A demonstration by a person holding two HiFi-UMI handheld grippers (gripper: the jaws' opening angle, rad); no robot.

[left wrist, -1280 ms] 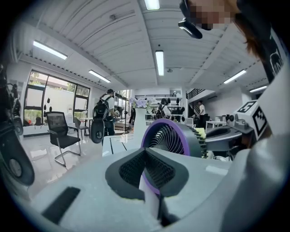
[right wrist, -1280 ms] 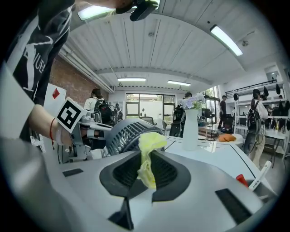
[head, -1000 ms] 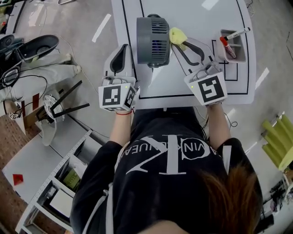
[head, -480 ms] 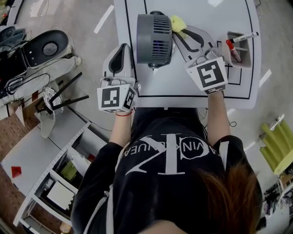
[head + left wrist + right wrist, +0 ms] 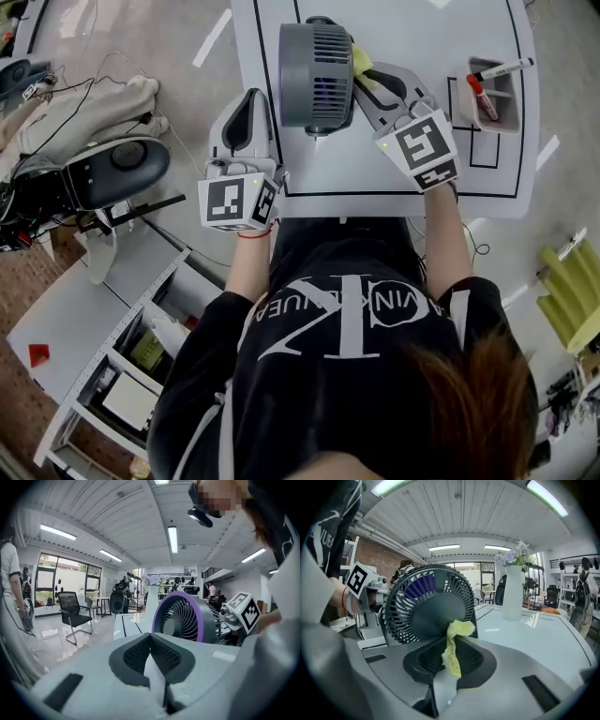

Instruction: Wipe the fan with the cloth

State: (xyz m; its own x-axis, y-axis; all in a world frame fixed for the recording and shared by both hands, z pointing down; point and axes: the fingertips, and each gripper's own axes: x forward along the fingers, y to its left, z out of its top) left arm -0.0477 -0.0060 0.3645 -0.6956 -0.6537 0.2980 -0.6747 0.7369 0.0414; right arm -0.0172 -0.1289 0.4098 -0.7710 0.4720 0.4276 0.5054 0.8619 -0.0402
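Observation:
A grey fan (image 5: 315,77) with purple blades stands upright on the white table (image 5: 394,169). In the right gripper view the fan's rear grille (image 5: 429,604) fills the middle. My right gripper (image 5: 368,77) is shut on a yellow cloth (image 5: 362,62), which presses against the back of the fan (image 5: 457,629). My left gripper (image 5: 251,108) is shut with nothing in it, beside the fan's front at the table's left edge. In the left gripper view the fan's purple-rimmed front (image 5: 185,618) is ahead to the right.
A grey pen holder (image 5: 489,92) with red and black markers stands at the table's right. A white vase with flowers (image 5: 514,592) stands further back. Black lines (image 5: 394,195) mark the table. Left of the table are an office chair (image 5: 112,173) and shelving (image 5: 122,375).
My right gripper has moved left and forward, bringing the yellow cloth against the back of the fan. The left gripper has stayed in place.

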